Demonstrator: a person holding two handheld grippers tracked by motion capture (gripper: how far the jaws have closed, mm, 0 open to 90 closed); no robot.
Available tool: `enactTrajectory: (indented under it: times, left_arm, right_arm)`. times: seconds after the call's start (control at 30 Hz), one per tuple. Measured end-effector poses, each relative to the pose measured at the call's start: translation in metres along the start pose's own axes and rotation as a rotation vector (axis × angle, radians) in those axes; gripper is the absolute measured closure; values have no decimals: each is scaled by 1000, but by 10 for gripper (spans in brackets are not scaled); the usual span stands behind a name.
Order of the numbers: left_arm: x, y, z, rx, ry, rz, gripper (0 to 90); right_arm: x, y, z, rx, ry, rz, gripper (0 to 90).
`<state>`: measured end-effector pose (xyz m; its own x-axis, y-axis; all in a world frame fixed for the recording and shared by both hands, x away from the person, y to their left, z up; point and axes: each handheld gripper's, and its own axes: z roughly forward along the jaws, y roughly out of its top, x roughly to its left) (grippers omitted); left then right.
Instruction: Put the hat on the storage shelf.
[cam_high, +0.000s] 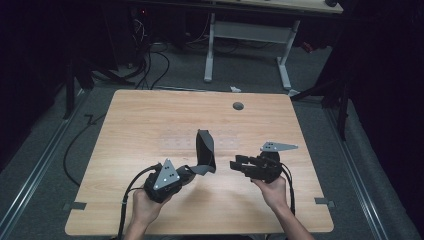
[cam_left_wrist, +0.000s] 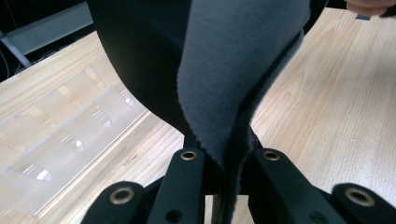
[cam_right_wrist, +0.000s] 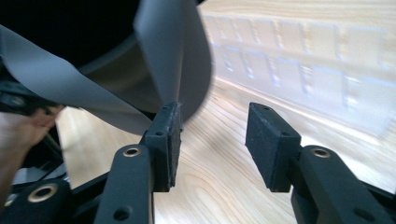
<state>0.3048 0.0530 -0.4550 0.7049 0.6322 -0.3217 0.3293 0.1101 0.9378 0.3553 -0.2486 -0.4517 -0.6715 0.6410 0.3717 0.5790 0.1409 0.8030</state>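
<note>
Item: grey cloth strip (cam_high: 205, 152), soft, light, limp; best taken at an edge. My left gripper (cam_high: 186, 173) pinched its end; my right gripper (cam_high: 236, 164) stood open beside it, mid-table.

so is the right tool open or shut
Open. The right tool has a clear gap between its pads with bare table showing through; the grey cloth hangs just beyond, not clamped by it.

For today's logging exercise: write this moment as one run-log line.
left gripper: shut on grey cloth | right gripper: open beside cloth | cloth: lifted, curled over table
</note>
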Motion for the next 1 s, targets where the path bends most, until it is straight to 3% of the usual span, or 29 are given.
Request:
enactTrajectory:
  times: [0.17, 0.43, 0.53, 0.7, 0.9, 1.0]
  left_arm:
    - [7, 5, -4, -25, 13, -47, 859]
    - [20, 14, -6, -55, 44, -103, 859]
    - [23, 17, -6, -65, 58, -120, 859]
    - [30, 20, -6, -78, 79, -141, 858]
    - [37, 29, -6, -102, 94, -173, 857]
    - [40, 32, -5, -106, 108, -168, 857]
  right_arm:
    - [-24, -23, -3, 12, -76, 43, 496]
    - [-51, -52, -7, 43, -274, 43, 444]
    - [-54, -59, -9, 33, -346, 20, 444]
    - [-57, -64, -7, 71, -447, -33, 434]
    - [-57, -71, -1, 108, -497, -60, 416]
    - [-55, -71, 0, 115, -513, -77, 409]
